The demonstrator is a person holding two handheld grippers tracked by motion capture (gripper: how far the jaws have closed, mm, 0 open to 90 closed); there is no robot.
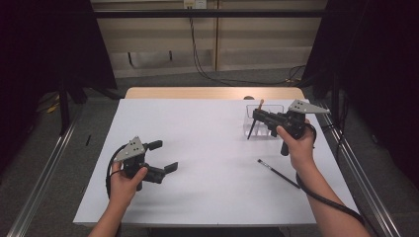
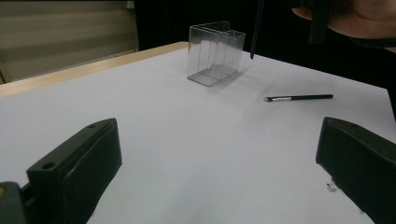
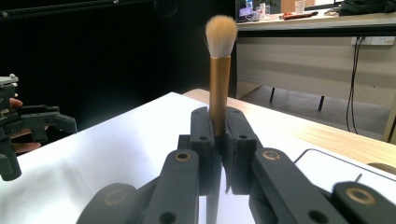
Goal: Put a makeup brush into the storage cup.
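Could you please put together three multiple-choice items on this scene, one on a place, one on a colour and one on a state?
1. Where does the thin black brush lie?
A. flat on the white table
B. inside the clear container
C. on the floor

2. What colour is the band under the bristles of the fluffy brush?
A. blue
B. golden brown
C. white

3. How does the left gripper stand?
A. shut on a brush
B. shut on nothing
C. open, holding nothing

Answers:
1 A, it lies on the table, apart from the container.
2 B, as the right gripper view shows.
3 C, its jaws stand wide apart with bare table between them, while the right gripper clamps the fluffy brush.
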